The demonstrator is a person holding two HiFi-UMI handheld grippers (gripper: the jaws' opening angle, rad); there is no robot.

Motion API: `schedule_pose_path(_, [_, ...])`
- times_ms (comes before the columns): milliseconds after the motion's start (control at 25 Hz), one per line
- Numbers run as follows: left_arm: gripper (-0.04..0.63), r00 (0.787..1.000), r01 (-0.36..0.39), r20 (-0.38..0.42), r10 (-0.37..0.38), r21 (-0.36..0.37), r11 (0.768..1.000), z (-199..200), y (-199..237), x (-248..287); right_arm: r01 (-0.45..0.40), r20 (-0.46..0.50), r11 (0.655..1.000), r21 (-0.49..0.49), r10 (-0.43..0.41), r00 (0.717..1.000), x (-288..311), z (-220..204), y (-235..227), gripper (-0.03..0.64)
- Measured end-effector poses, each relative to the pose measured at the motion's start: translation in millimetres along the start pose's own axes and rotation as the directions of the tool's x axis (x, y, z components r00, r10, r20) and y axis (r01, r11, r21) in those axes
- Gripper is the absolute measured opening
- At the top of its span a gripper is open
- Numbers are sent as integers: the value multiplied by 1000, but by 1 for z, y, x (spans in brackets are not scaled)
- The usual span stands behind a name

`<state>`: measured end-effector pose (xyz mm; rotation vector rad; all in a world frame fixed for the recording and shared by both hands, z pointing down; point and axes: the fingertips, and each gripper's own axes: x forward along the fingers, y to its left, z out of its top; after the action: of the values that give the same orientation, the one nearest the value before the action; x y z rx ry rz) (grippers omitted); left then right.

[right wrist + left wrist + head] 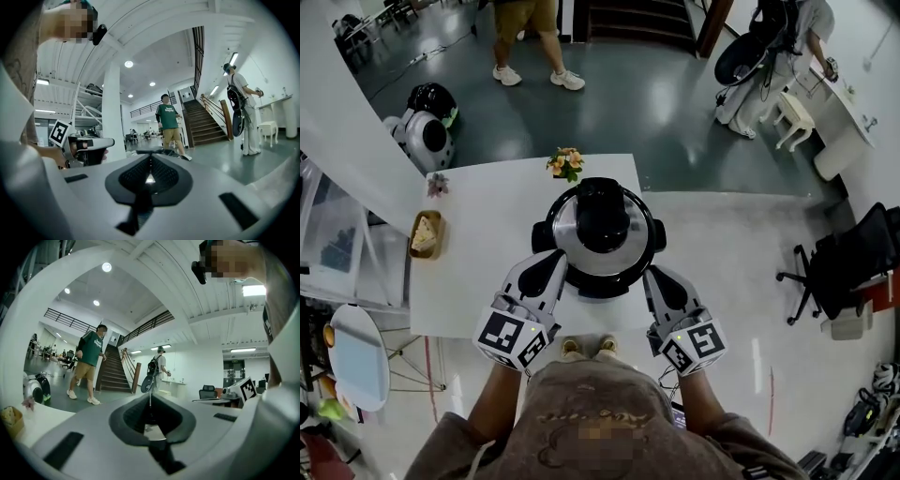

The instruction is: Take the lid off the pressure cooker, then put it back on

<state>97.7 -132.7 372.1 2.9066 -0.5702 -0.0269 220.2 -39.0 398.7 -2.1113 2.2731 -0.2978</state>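
Note:
The pressure cooker [600, 239] stands on the white table [478, 281], its shiny lid on, with a black handle [602, 214] on top. My left gripper [555, 272] is at the cooker's near left side and my right gripper [651, 279] at its near right side, both pointing away from me. Both are shut with nothing held. In the left gripper view the jaws [150, 404] meet in a closed line; the right gripper view shows the same [150, 161]. Whether the tips touch the cooker I cannot tell.
A small flower pot [566, 163] stands behind the cooker, a tiny flower [438, 184] and a basket with bread [425, 234] at the table's left. A person [530, 37] walks on the floor beyond. A round side table [356, 356] is at left, an office chair [853, 262] at right.

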Motion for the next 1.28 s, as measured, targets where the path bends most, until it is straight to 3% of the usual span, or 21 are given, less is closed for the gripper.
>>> schedule_pose_path(320, [128, 1000, 16, -13, -16, -19, 1000, -1, 5, 9, -74, -3, 997, -15, 74, 997, 12, 4, -7, 75])
schedule_pose_path(440, [190, 999, 38, -12, -38, -19, 999, -1, 5, 12, -88, -7, 996, -29, 87, 996, 17, 7, -9, 143])
schedule_pose_path(560, [256, 997, 72, -14, -72, -11, 997, -2, 2, 20, -119, -15, 992, -31, 119, 993, 24, 8, -12, 266])
schedule_pose_path(680, [305, 995, 100, -24, -100, 2, 995, -5, -2, 29, -158, -45, 987, -41, 156, 987, 31, 6, -14, 325])
schedule_pose_path(880, [325, 986, 154, -74, -150, 45, 987, -13, 1, 42, -239, -108, 969, -66, 231, 967, 51, 1, -13, 341])
schedule_pose_path(1280, [324, 939, 304, -210, -273, 131, 944, -29, 12, 76, -369, -237, 918, -147, 330, 914, 94, -1, -9, 341])
